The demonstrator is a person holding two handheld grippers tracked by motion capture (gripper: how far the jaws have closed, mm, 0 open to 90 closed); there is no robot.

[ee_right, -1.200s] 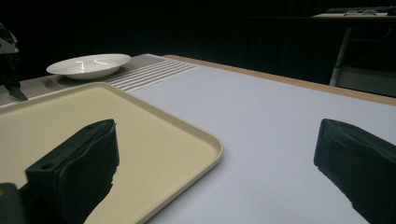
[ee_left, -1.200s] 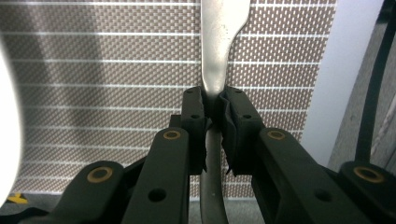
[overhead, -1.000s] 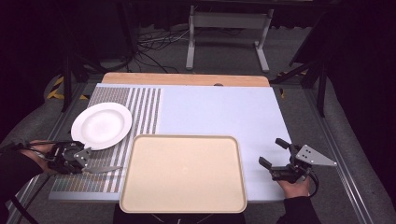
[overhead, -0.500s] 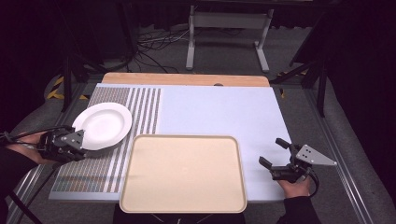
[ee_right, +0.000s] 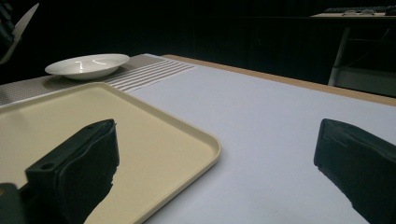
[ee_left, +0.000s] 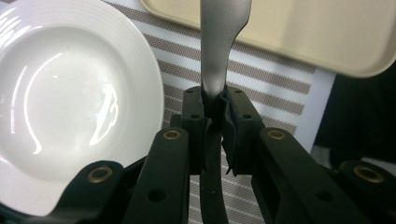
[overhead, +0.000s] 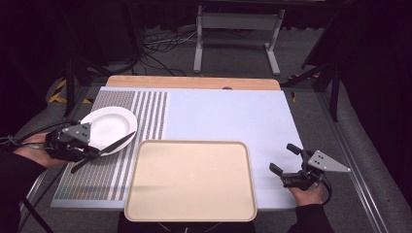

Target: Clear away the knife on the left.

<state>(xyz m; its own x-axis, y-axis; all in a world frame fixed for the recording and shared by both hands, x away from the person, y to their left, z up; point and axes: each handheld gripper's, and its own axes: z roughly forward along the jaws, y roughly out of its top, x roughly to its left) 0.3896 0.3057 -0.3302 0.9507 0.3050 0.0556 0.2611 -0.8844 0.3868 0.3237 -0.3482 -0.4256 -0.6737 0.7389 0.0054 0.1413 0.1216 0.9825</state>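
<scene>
The left claw (overhead: 94, 153) has moved since a moment ago: it was low by the front of the striped mat, then slid up beside the plate, and now it is clenched on a thin metal utensil (overhead: 104, 150), with the long part sticking out toward 2 o'clock across the plate's near edge. In the left gripper view the black jaws pinch the grey handle (ee_left: 215, 70) tight between them, and the end of it runs off the top, so I cannot tell if it is a knife, a fork or a spoon. The right claw (overhead: 284, 160) has not moved; it sits at the 4 o'clock side of the tabletop (overhead: 228, 114), just past the tray's right edge, with its jaws spread wide and nothing between them. A hand (overhead: 307, 195) holds it from below. Nearest the person is the big tan tray (overhead: 192, 179), flat and bare, at 6 o'clock. Past it at 9 o'clock lies the white plate (overhead: 109, 127), round and shiny, resting on the striped mat (overhead: 145, 109). The mat covers the left part of the tabletop and the rest is pale blue. At 12 o'clock a wooden strip (overhead: 192, 82) runs along the far edge. Beyond that, on the floor, are cables (overhead: 155, 46) and a grey metal stand (overhead: 235, 34).
</scene>
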